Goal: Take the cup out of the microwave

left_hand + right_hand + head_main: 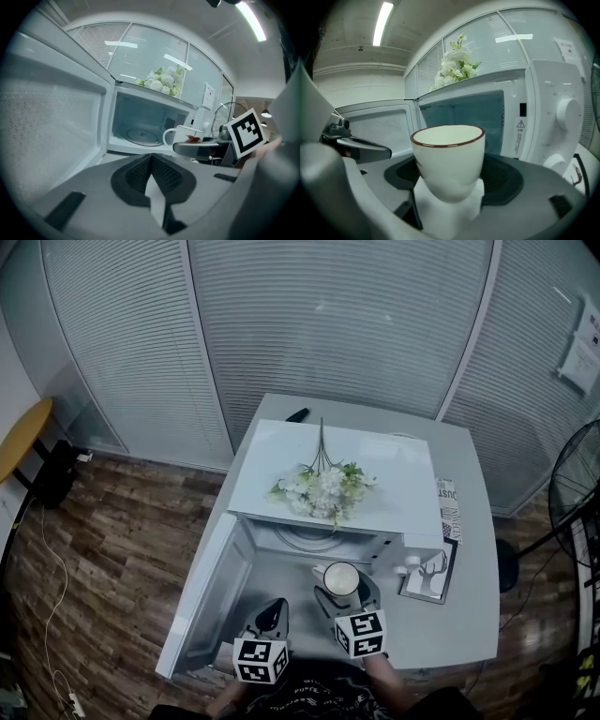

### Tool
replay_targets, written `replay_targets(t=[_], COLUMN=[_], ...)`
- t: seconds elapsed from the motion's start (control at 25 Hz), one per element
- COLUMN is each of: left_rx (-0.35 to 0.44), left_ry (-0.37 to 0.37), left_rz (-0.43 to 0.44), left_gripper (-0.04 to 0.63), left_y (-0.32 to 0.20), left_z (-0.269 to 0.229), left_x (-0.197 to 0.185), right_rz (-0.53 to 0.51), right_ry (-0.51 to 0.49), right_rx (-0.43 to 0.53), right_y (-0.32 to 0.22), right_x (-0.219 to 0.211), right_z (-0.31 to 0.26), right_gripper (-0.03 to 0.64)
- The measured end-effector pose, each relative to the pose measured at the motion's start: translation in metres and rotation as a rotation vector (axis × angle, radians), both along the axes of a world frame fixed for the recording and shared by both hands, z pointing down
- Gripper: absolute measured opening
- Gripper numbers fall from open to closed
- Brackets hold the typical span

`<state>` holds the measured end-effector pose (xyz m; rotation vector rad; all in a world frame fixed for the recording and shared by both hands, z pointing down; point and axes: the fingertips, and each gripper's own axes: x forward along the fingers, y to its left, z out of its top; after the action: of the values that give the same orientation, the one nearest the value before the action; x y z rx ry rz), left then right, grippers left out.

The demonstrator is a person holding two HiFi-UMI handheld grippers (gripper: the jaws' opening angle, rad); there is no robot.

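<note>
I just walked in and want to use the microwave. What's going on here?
A person is working with two hand-held tools at a microwave whose door hangs open. The right tool is shut on a white cup with a dark red rim, holding it just outside the opening. The left tool is shut and empty, low beside it. The turntable inside looks bare. Flowers lie on top.

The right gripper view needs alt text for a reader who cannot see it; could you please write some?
The right gripper holds a white cup with a dark red rim between its jaws, in front of the open microwave. White flowers lie on top of it.
</note>
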<state>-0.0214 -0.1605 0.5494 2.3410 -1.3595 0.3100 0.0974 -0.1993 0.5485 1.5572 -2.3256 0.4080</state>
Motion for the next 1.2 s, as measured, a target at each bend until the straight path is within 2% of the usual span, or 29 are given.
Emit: replay_targets(t=[0.68,1.2], left_rx=[0.058,0.163], left_ry=[0.007,0.016], left_rz=[0.017,0.009], left_gripper=[0.005,0.005], left_y=[-0.004,-0.005], left_z=[-0.015,-0.045], left_x=[0.019,0.031], right_rz=[0.097,0.169], right_ry=[-0.025,-0.026], right_rx=[0.067,0.125], right_y=[0.034,0.053], right_x=[0.026,0.051], right_z=[-0.032,-0.056], right_gripper=[0.393,0.393])
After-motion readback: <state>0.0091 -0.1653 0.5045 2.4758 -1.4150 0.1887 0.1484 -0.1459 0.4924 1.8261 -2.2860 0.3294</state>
